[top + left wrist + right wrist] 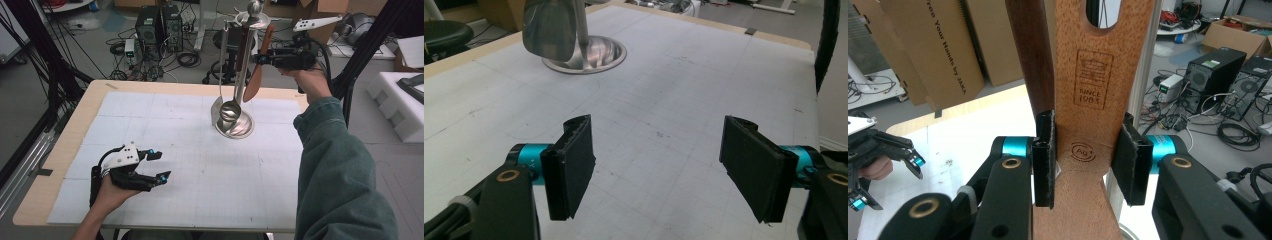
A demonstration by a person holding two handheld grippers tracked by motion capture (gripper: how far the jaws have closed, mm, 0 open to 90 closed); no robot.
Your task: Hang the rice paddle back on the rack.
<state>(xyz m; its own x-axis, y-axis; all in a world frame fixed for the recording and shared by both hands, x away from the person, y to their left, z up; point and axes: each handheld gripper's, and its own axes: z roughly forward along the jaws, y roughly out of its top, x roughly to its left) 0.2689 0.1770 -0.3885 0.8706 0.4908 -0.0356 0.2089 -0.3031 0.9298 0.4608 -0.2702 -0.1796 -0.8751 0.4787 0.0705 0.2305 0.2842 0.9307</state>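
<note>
A metal utensil stand (pixel 235 127) rises at the table's far middle, with a steel ladle (pixel 230 110) and a flat steel turner (pixel 217 107) hanging from it. My right gripper (pixel 261 59) is raised beside the stand's top, shut on a light wooden spatula (pixel 254 85) that is held nearly upright. In the right gripper view the pads clamp the stamped wooden spatula (pixel 1088 75) handle at my right gripper (pixel 1088 160), with a darker wooden handle (pixel 1030 50) just behind. My left gripper (pixel 157 166) rests low at the near left, open and holding nothing. Ahead of my left gripper (pixel 664 170) are the stand's base (pixel 596 55) and the ladle (pixel 549 30).
A white gridded mat (pixel 165 125) covers the wooden table (pixel 80 115). Computer towers (pixel 159 25) and cables lie on the floor beyond the far edge. Cardboard boxes (pixel 933 45) stand behind. White foam blocks (pixel 400 100) sit off the table's right side.
</note>
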